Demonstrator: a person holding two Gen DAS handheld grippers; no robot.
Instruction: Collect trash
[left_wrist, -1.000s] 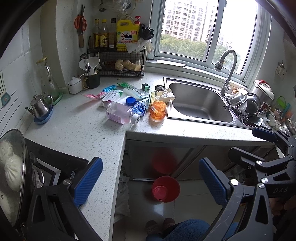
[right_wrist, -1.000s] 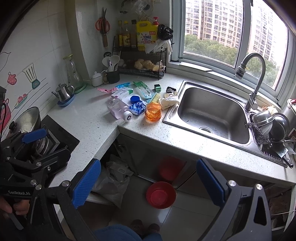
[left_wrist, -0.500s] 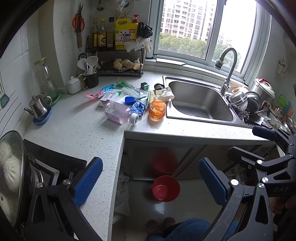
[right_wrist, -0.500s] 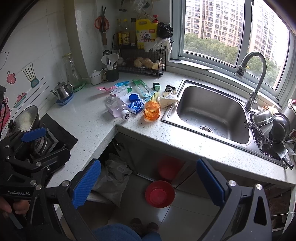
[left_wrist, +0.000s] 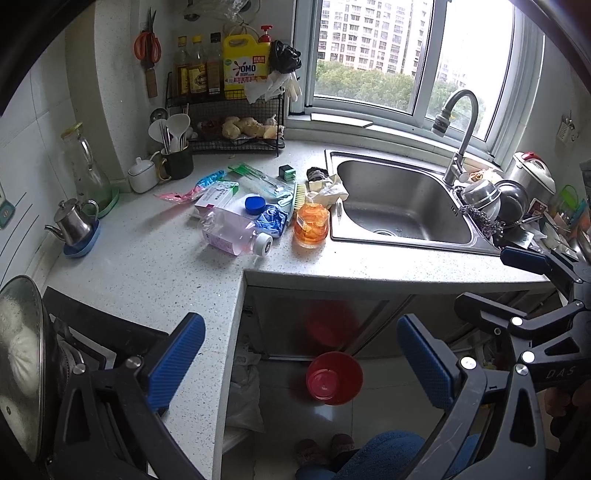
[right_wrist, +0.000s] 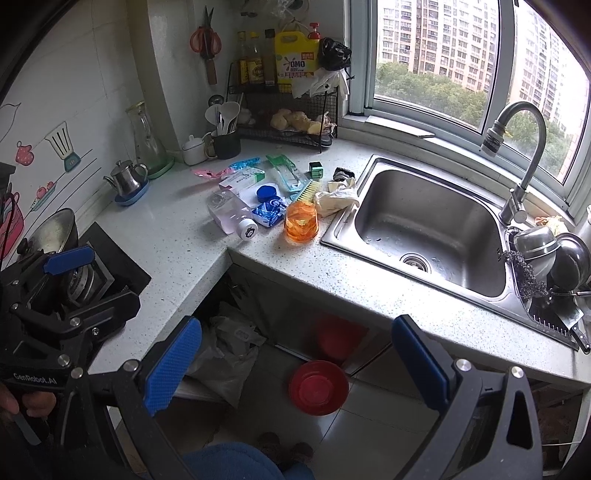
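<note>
Two grippers level, left gripper (left_wrist: 299, 362) spread empty, right gripper (right_wrist: 295, 362) spread empty, above red bin (left_wrist: 333, 377)

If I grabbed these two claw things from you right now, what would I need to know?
Left gripper: open, empty, held back from the counter.
Right gripper: open, empty, also held back.
Trash sits in a cluster left of the sink: clear bottle on its side, orange jar, blue packet, blue cap, crumpled paper, wrappers behind.
Red bin stands on the floor below the counter's edge.
Done: nothing picked up so far, by the look of it.
Left: the whole cluster goes in the bin.
</note>
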